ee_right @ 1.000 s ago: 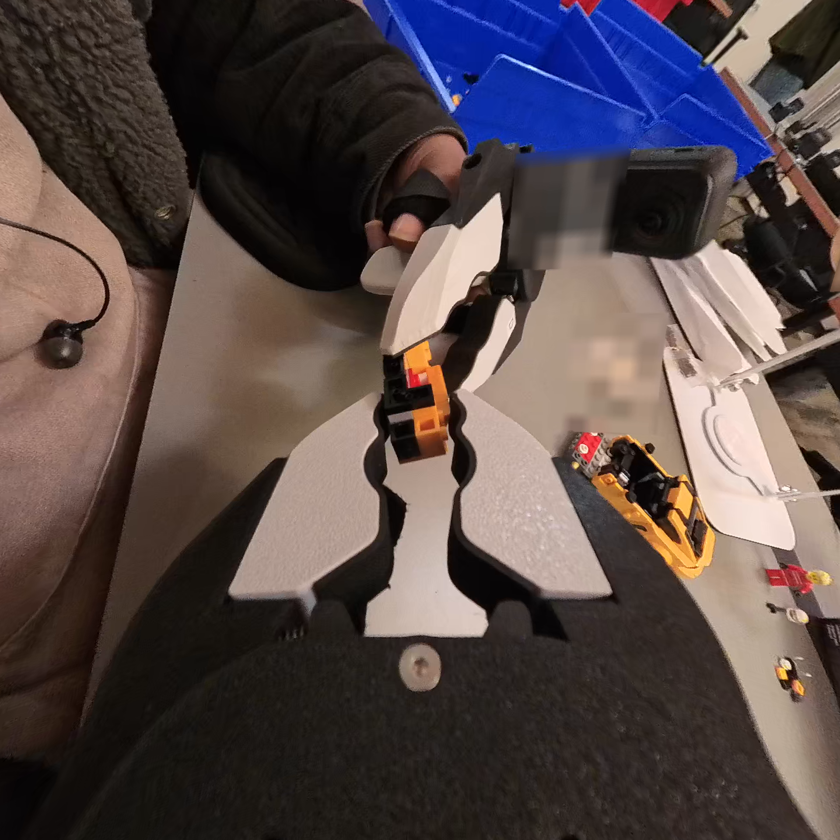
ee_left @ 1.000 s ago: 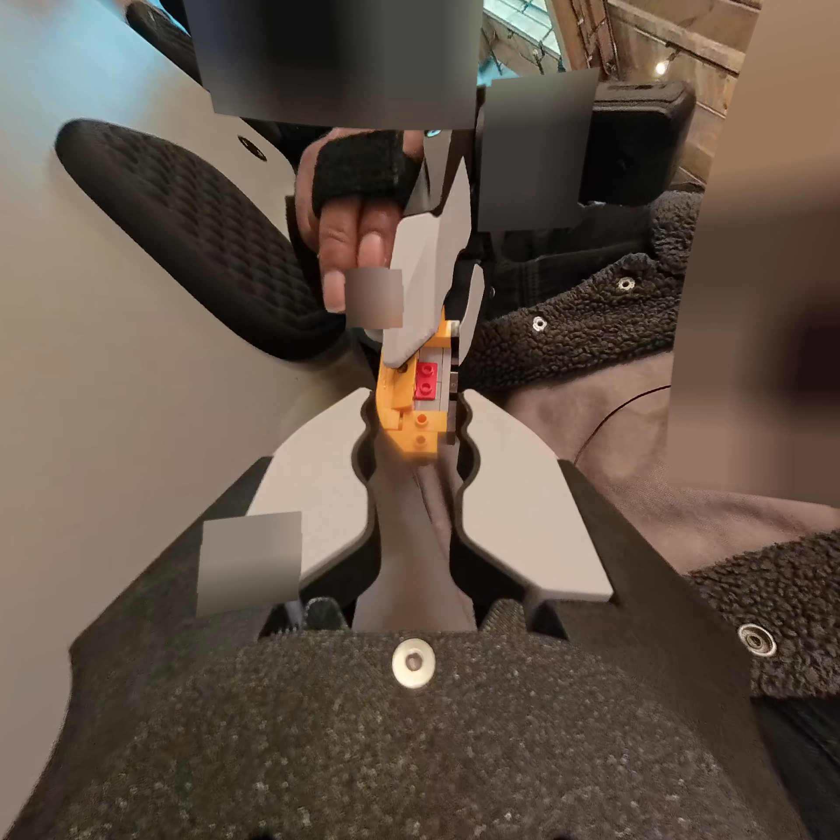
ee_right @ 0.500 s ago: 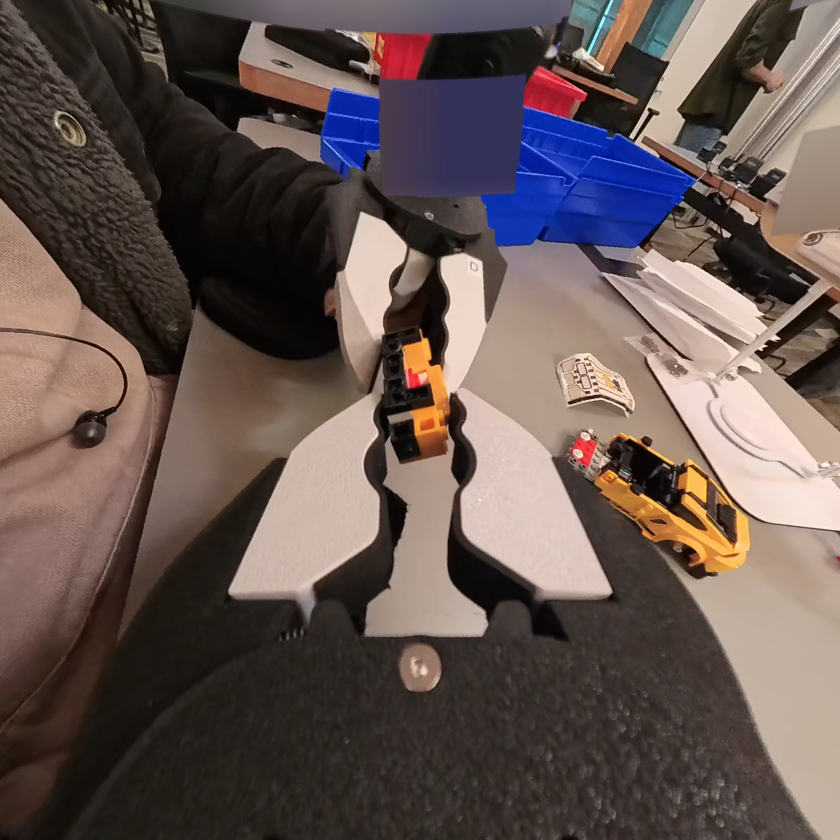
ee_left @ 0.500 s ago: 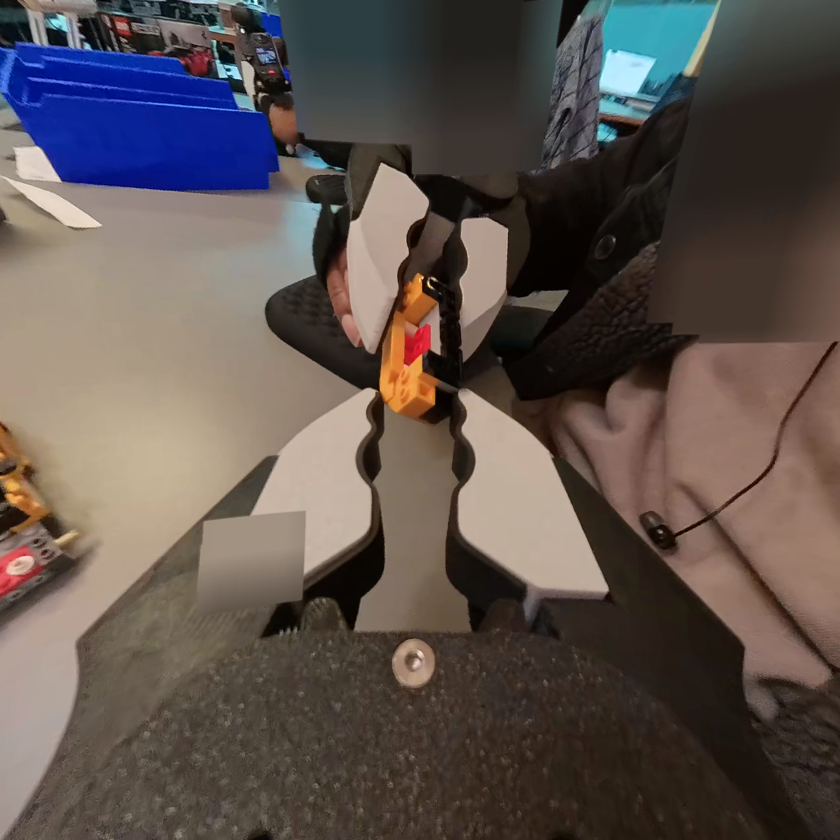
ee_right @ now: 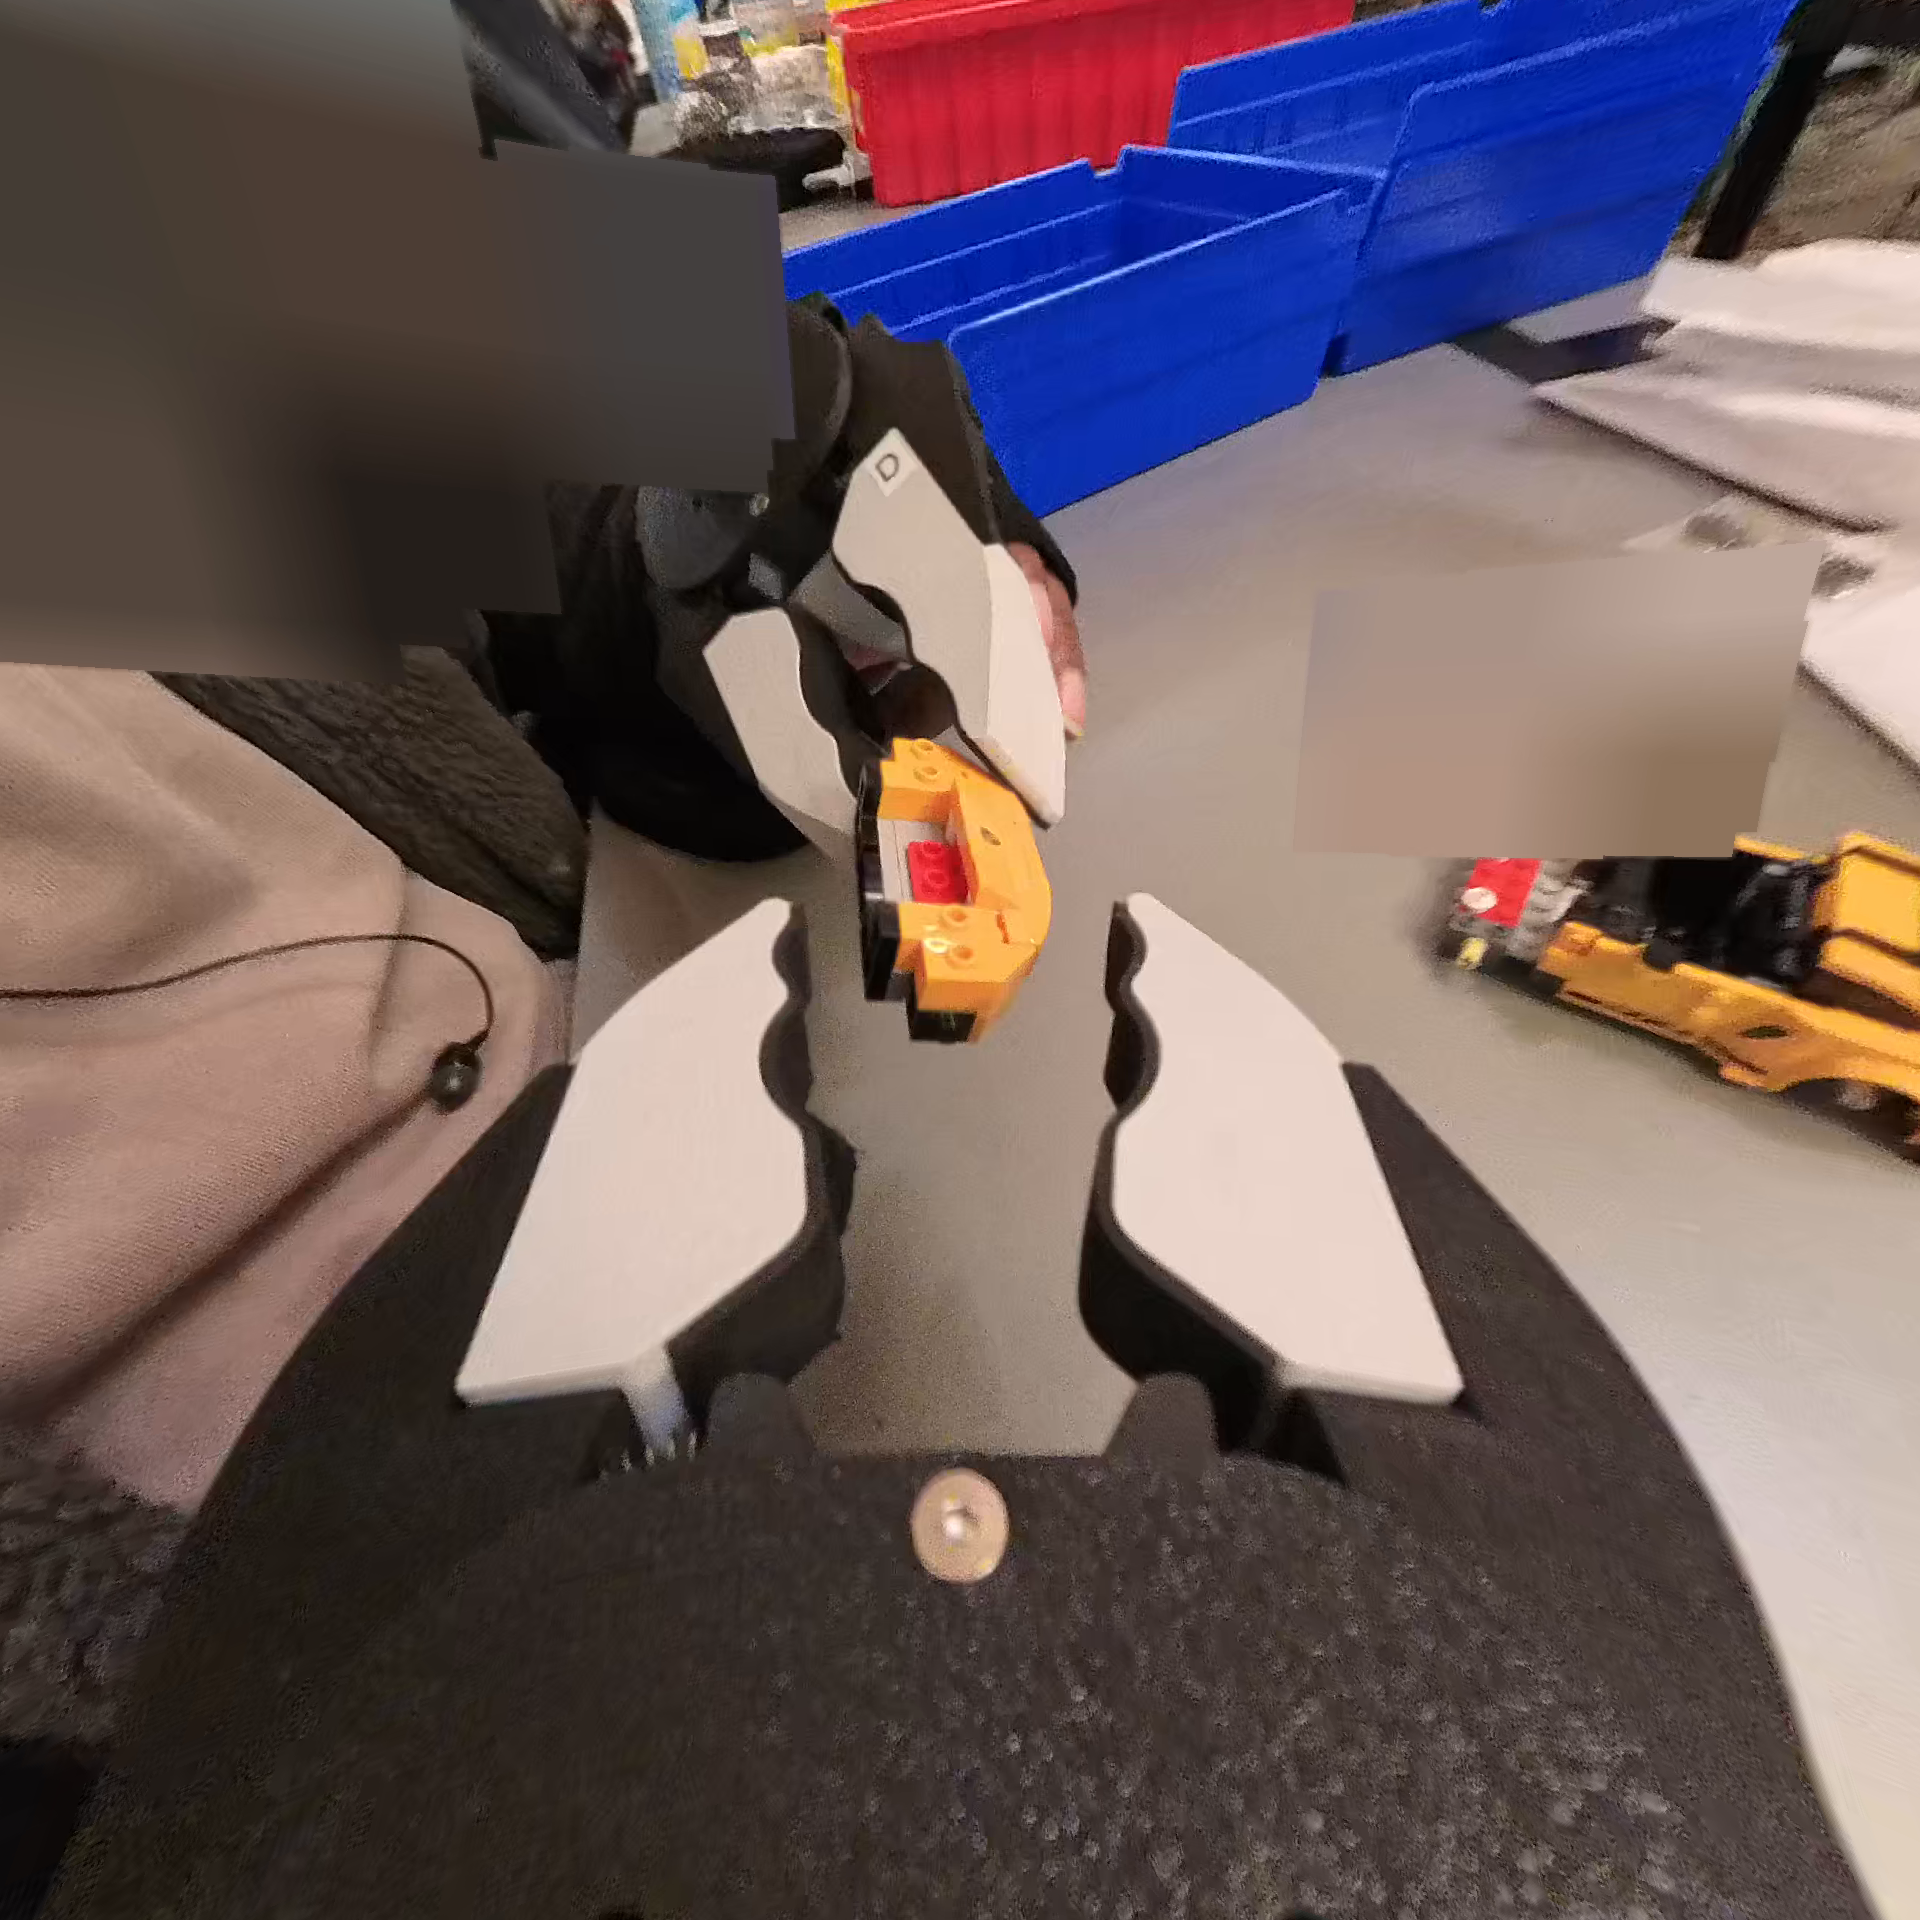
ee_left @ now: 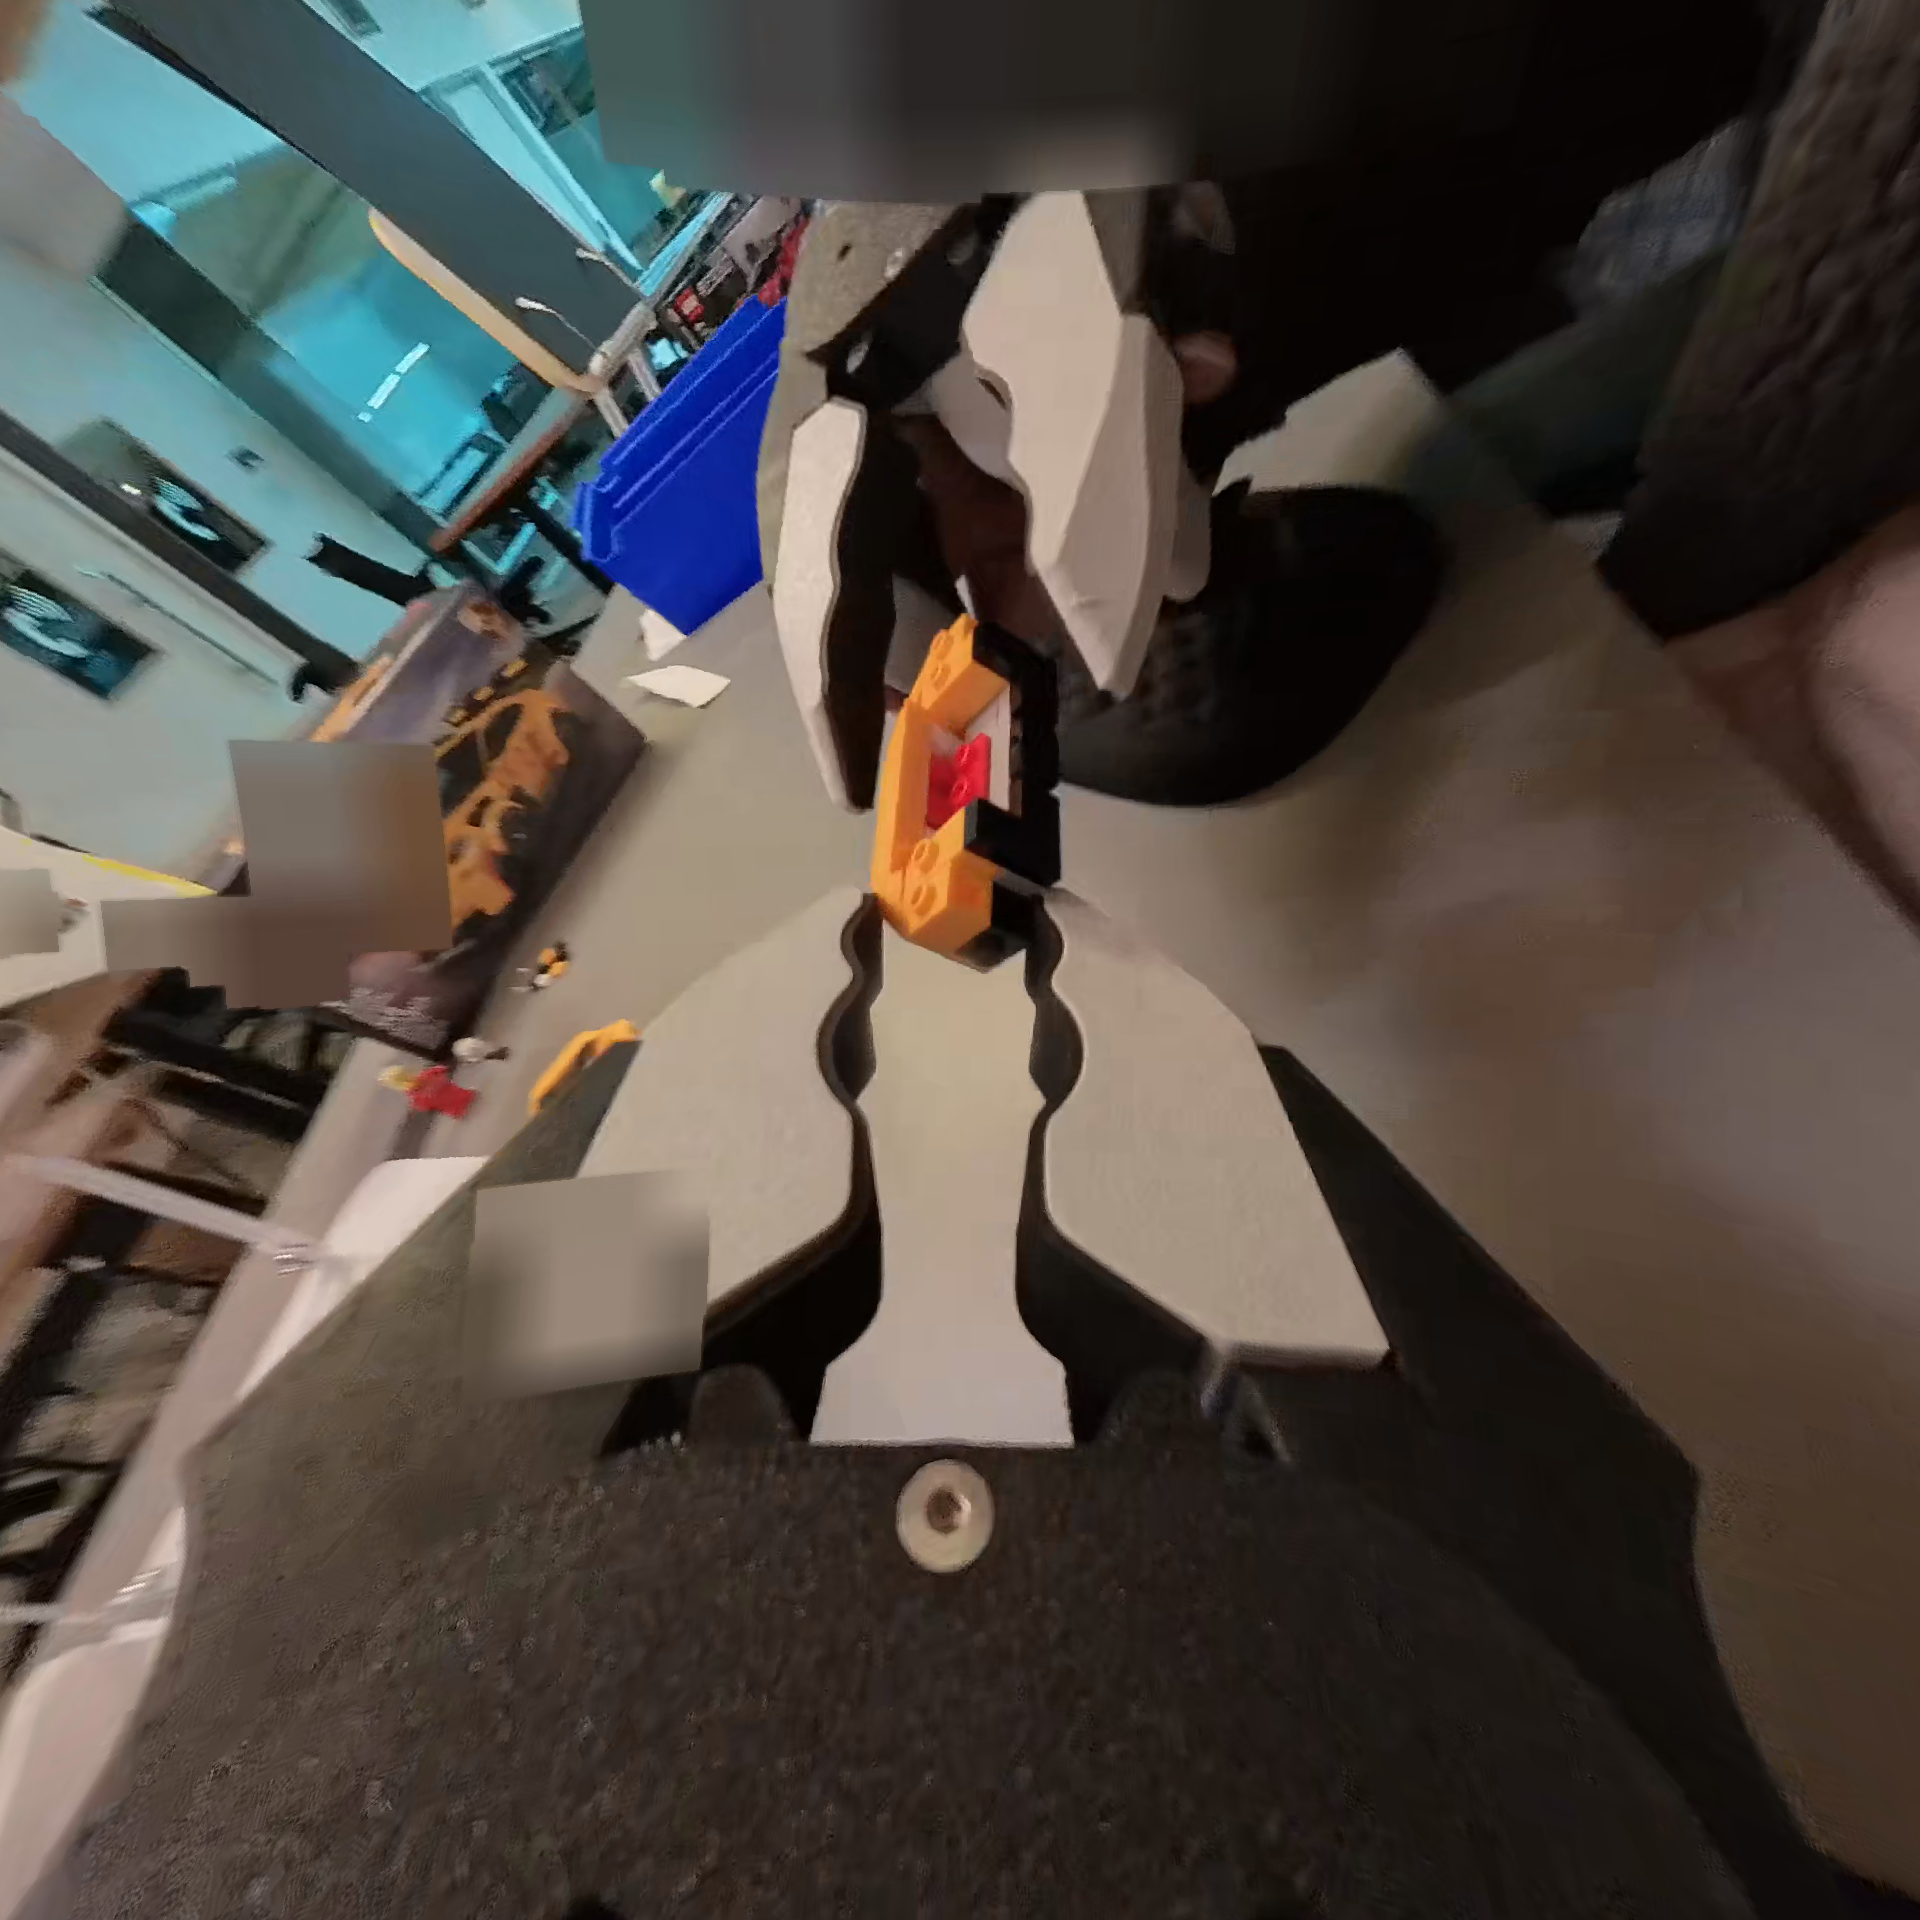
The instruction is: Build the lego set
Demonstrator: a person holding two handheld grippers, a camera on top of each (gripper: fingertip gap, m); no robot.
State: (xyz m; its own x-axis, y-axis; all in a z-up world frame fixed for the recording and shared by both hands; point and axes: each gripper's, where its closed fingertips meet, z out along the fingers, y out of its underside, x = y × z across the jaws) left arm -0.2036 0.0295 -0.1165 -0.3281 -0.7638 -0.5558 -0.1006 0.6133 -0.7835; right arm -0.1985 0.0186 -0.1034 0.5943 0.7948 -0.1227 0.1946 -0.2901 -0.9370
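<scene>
Left wrist view: we're seeing the left gripper point(ee_left: 956, 914) pinching the near end of the lego sub-assembly point(ee_left: 961, 800), an orange and black frame with a red piece inside. The gap between its fingers is narrow, with both tips pressing on the orange and black bottom block. The assembly is hanging in the air over the grey table point(ee_left: 1455, 1039), sticking out forward past the tips. The right gripper point(ee_left: 977, 727) is reaching in from beyond the assembly, its white fingers point(ee_left: 821, 623) spread wide and straddling the far end. We can't tell from here if they're touching it. To the far left of the assembly, the set box point(ee_left: 499, 790) is standing on the table, with a blue bin point(ee_left: 686, 499) behind it and a small red figure point(ee_left: 436, 1091) lying nearer to us.

Right wrist view: the right gripper point(ee_right: 956, 909) is standing wide open and gripping nothing. The assembly point(ee_right: 951, 904) is sitting midway between its tips, with a clear gap on each side. The left gripper point(ee_right: 925, 800) is clamping the assembly's far end from behind. Off to the right of the assembly, the yellow car point(ee_right: 1714, 987) is resting on the table point(ee_right: 1247, 675). Behind the assembly, blue bins point(ee_right: 1143, 312) and a red bin point(ee_right: 1039, 94) are sitting at the table's far edge.
</scene>
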